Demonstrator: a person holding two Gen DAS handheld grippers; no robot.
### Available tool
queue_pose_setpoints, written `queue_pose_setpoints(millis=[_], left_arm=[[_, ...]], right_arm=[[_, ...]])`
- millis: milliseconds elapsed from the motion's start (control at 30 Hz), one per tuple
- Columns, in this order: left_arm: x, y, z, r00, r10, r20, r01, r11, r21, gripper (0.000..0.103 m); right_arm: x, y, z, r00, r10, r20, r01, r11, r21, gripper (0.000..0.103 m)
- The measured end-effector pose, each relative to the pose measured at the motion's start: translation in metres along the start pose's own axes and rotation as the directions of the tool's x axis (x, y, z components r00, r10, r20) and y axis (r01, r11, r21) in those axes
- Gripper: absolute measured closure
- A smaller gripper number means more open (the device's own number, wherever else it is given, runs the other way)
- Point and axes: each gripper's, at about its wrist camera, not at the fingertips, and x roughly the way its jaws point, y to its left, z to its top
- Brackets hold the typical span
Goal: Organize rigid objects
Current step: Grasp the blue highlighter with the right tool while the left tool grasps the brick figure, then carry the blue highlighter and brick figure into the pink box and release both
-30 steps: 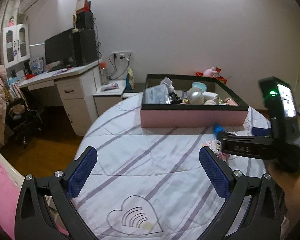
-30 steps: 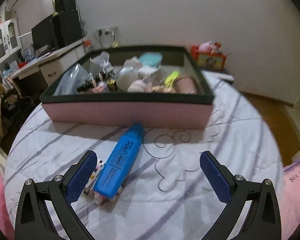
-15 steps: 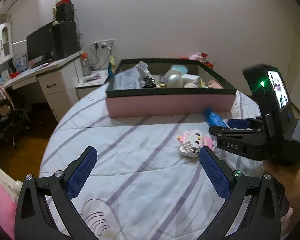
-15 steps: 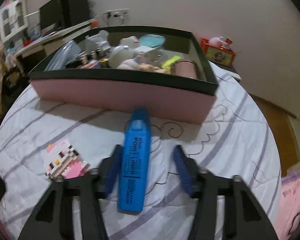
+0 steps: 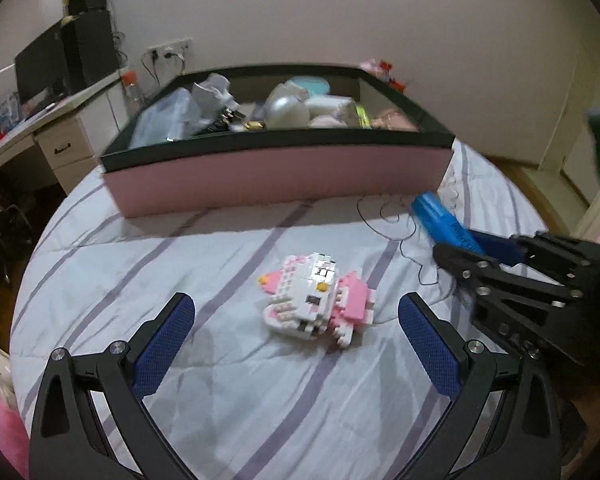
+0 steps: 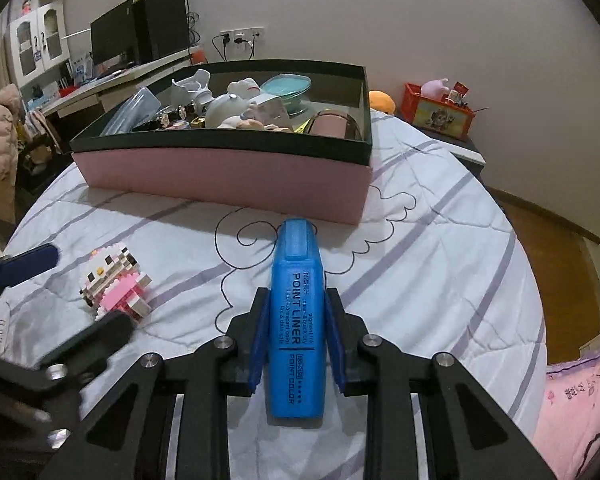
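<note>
A blue highlighter marker (image 6: 298,320) lies lengthwise between the pads of my right gripper (image 6: 296,340), which is shut on it; in the left wrist view the same marker (image 5: 444,226) pokes out of that gripper (image 5: 456,246) at the right. A pink and white brick-built cat figure (image 5: 318,298) lies on the striped bedspread, just ahead of my open left gripper (image 5: 296,344) and between its fingers' lines. The figure (image 6: 114,282) also shows at the left of the right wrist view. Behind stands a pink box (image 5: 276,172) with a dark rim, holding several small items.
The striped bedspread (image 6: 440,280) covers a bed whose edge drops to a wooden floor (image 6: 548,248) on the right. A desk with a monitor (image 6: 112,40) stands at the back left, and a red toy crate (image 6: 440,110) sits behind the box.
My right gripper went from wide open to shut on the blue marker. My left gripper swung right and down until the brick cat figure came to lie just ahead of its fingers.
</note>
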Motion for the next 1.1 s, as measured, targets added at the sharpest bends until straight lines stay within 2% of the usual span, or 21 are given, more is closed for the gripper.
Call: queue_pose_setpoints(millis=[67,133,167,200,233,500,633,800,933,1067,1100], left_arm=[[0.008,0.001,0.002,1.000,-0.005,-0.028,0.004,1.000,-0.010,0.002],[0.019,0.004,0.002,0.997,-0.014,-0.072,0.012,1.000,-0.025,0.014],[0.019,0.005,0.002,0.998,-0.010,-0.067,0.008,1.000,-0.023,0.017],[0.017,0.004,0.003,0.999,-0.017,-0.049,0.017,1.000,-0.014,0.033],[0.016,0.004,0.004,0.999,-0.025,-0.045,0.025,1.000,-0.004,0.041],[0.008,0.006,0.004,0.999,-0.036,-0.018,0.036,0.999,0.008,0.041],[-0.001,0.008,0.003,1.000,-0.016,0.017,0.016,1.000,0.019,0.041],[-0.030,0.019,0.001,0.994,-0.007,0.105,0.008,1.000,-0.004,0.041],[-0.058,0.029,0.001,0.986,-0.026,0.164,0.030,0.999,-0.022,0.041],[-0.096,0.031,0.000,0.964,-0.021,0.264,0.024,1.000,-0.009,0.041],[-0.104,0.031,0.000,0.957,-0.014,0.291,0.020,1.000,-0.017,0.041]], right_arm=[[0.001,-0.003,0.000,1.000,0.019,-0.001,-0.019,1.000,0.015,0.076],[0.004,-0.002,0.002,1.000,0.021,-0.003,-0.021,1.000,0.014,0.076],[0.005,-0.002,0.003,1.000,0.024,-0.005,-0.024,1.000,0.014,0.076],[0.006,-0.002,0.004,1.000,0.027,-0.006,-0.027,0.999,0.017,0.076],[0.006,-0.003,0.004,1.000,0.028,-0.006,-0.028,0.999,0.020,0.076],[0.009,0.002,0.005,1.000,0.004,-0.013,-0.004,1.000,-0.002,0.076],[0.005,0.005,0.005,1.000,0.017,0.008,-0.017,1.000,-0.019,0.076],[-0.022,0.008,0.002,0.991,0.055,0.120,-0.057,0.998,0.018,0.076],[-0.060,0.021,0.003,0.969,0.092,0.229,-0.099,0.995,0.020,0.076],[-0.087,0.040,0.007,0.952,0.106,0.287,-0.108,0.994,-0.012,0.076],[-0.096,0.045,0.007,0.941,0.102,0.322,-0.101,0.995,-0.019,0.076]])
